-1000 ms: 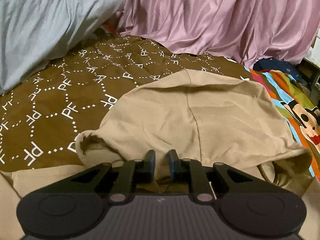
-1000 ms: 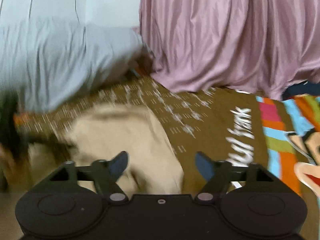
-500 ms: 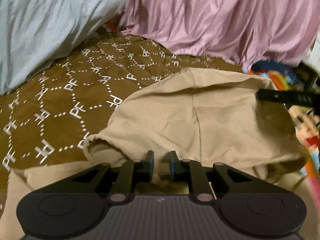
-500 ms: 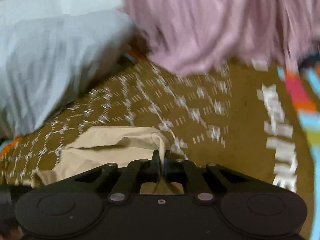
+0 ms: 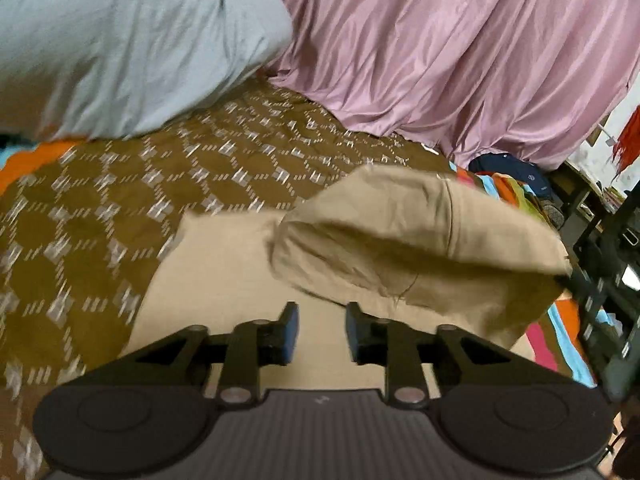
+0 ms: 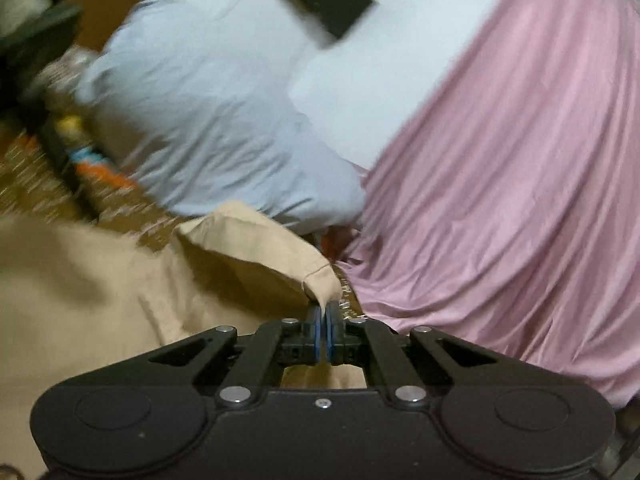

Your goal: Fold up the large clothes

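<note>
A large tan hooded garment (image 5: 400,240) lies on a brown patterned bedspread (image 5: 100,208). In the left wrist view its hood is lifted and folded over toward me, above the flat body. My left gripper (image 5: 318,334) is open and empty just over the tan cloth, with a clear gap between its jaws. In the right wrist view my right gripper (image 6: 326,320) is shut on the hood's edge (image 6: 320,280) and holds it raised. The tan garment (image 6: 80,288) spreads away to the left there.
A pale blue pillow (image 5: 120,40) lies at the back left. A pink draped sheet (image 5: 460,60) hangs behind. A colourful cartoon blanket (image 5: 560,332) lies at the right, with dark clutter and a black frame (image 5: 608,240) past the bed's right edge.
My left gripper has let go of the tan cloth and opened. My right gripper, shut on the hood's edge half a second ago, has lifted it up and over.
</note>
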The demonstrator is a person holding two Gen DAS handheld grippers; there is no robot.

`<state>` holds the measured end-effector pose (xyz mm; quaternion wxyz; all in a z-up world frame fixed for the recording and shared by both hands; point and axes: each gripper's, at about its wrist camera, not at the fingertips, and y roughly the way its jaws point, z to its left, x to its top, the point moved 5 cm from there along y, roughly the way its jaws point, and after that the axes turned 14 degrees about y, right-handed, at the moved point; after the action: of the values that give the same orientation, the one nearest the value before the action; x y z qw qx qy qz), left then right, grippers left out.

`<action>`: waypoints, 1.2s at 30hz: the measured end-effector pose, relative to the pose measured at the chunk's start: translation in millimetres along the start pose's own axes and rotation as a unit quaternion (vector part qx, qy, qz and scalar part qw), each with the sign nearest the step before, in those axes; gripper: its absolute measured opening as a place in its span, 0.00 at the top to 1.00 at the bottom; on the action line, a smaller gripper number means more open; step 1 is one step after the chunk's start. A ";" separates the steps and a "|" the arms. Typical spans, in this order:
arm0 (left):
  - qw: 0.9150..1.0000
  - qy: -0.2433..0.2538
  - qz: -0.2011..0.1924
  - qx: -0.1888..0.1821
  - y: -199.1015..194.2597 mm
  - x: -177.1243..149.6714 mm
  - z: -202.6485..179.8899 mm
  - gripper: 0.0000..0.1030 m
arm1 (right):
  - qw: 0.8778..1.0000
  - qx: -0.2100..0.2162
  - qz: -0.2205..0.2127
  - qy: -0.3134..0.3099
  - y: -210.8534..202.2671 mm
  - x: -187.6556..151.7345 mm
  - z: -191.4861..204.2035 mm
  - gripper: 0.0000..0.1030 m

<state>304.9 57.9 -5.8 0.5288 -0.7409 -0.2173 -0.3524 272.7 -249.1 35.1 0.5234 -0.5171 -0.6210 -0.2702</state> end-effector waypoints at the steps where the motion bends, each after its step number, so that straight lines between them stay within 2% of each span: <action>1: 1.000 -0.006 0.001 -0.002 -6.2 -6.7 -0.5 0.70 | 1.000 0.001 0.004 -0.024 -14.3 -8.0 11.3 0.99; 4: 1.000 -0.018 -0.009 -0.019 -16.8 -27.8 -2.9 0.68 | 0.996 0.018 0.039 -0.084 -50.5 -40.8 45.1 0.99; 5: 0.999 -0.023 -0.017 -0.025 -17.7 -34.4 -3.1 0.62 | 0.994 0.024 0.055 -0.096 -59.0 -51.7 54.1 0.98; 6: 0.999 -0.032 -0.029 -0.034 -17.5 -40.3 -2.1 0.57 | 0.991 0.028 0.068 -0.108 -66.2 -61.3 61.2 0.96; 8: 0.996 -0.051 -0.045 -0.054 -11.0 -50.4 2.6 0.56 | 0.988 0.029 0.092 -0.119 -85.3 -75.0 74.8 0.90; 9: 0.996 -0.056 -0.040 -0.056 -4.9 -52.9 4.5 0.56 | 0.988 0.025 0.101 -0.114 -92.8 -78.0 75.9 0.85; 10: 0.996 -0.061 -0.033 -0.055 1.5 -54.1 6.2 0.56 | 0.988 0.019 0.109 -0.103 -101.0 -78.5 76.3 0.81; 12: 0.996 -0.065 -0.036 -0.051 10.1 -50.0 14.1 0.56 | 0.989 0.004 0.124 -0.075 -114.1 -76.5 69.2 0.62; 15: 0.995 -0.082 -0.050 -0.039 21.4 -44.7 25.6 0.56 | 0.987 -0.026 0.154 0.025 -122.5 -68.5 40.9 0.55; 16: 0.994 -0.090 -0.051 -0.036 26.9 -43.3 27.9 0.56 | 0.982 -0.038 0.168 0.070 -118.8 -67.8 27.6 0.49; 17: 0.994 -0.095 -0.051 -0.035 33.7 -41.2 30.0 0.56 | 0.972 -0.048 0.186 0.133 -112.1 -69.0 10.6 0.42; 18: 0.994 -0.096 -0.048 -0.033 38.5 -40.1 30.4 0.56 | 0.957 -0.054 0.201 0.203 -103.8 -71.7 -6.9 0.40; 19: 0.994 -0.093 -0.047 -0.030 43.7 -38.6 30.7 0.56 | 0.935 -0.058 0.213 0.277 -93.7 -75.8 -24.5 0.40; 20: 0.994 -0.090 -0.049 -0.027 48.0 -36.1 31.7 0.56 | 0.904 -0.063 0.223 0.360 -83.1 -84.1 -41.6 0.41; 22: 0.994 -0.089 -0.052 -0.022 56.7 -31.3 34.8 0.56 | 0.843 -0.071 0.222 0.486 -62.0 -102.3 -67.7 0.43; 23: 0.994 -0.093 -0.050 -0.024 60.2 -29.6 35.9 0.57 | 0.822 -0.066 0.220 0.521 -51.0 -110.1 -74.4 0.45; 25: 0.993 -0.102 -0.043 -0.028 70.0 -26.3 39.3 0.58 | 0.797 -0.061 0.233 0.554 -29.5 -122.2 -78.9 0.47; 26: 0.994 -0.102 -0.036 -0.026 75.6 -25.4 40.7 0.62 | 0.784 -0.057 0.245 0.568 -18.5 -128.8 -78.8 0.49; 28: 0.994 -0.102 -0.023 -0.021 86.6 -25.6 43.1 0.80 | 0.759 -0.044 0.253 0.598 -1.9 -139.1 -75.9 0.55; 29: 0.995 -0.101 -0.017 -0.020 91.2 -27.0 45.1 0.97 | 0.752 -0.039 0.253 0.607 5.8 -140.1 -73.8 0.67; 30: 0.995 -0.100 -0.013 -0.009 95.2 -28.2 45.9 0.99 | 0.753 -0.039 0.253 0.607 14.4 -139.4 -72.1 0.83; 31: 0.995 -0.094 -0.015 0.001 96.8 -28.3 44.8 1.00 | 0.765 -0.050 0.253 0.591 20.3 -136.8 -71.9 0.87; 33: 0.997 -0.069 -0.030 0.021 93.8 -25.3 38.5 1.00 | 0.800 -0.062 0.247 0.544 33.9 -128.5 -71.1 0.92; 35: 0.998 -0.033 -0.043 0.045 88.6 -21.9 30.4 1.00 | 0.842 -0.077 0.229 0.483 47.7 -113.0 -68.1 0.93; 36: 0.997 -0.013 -0.047 0.059 87.3 -20.1 25.5 1.00 | 0.867 -0.084 0.215 0.441 51.3 -103.5 -62.8 0.94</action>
<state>359.9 52.5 -80.8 0.5517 -0.7020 -0.2787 -0.3537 334.9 -324.9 -52.4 0.7427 -0.5069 -0.1738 -0.4015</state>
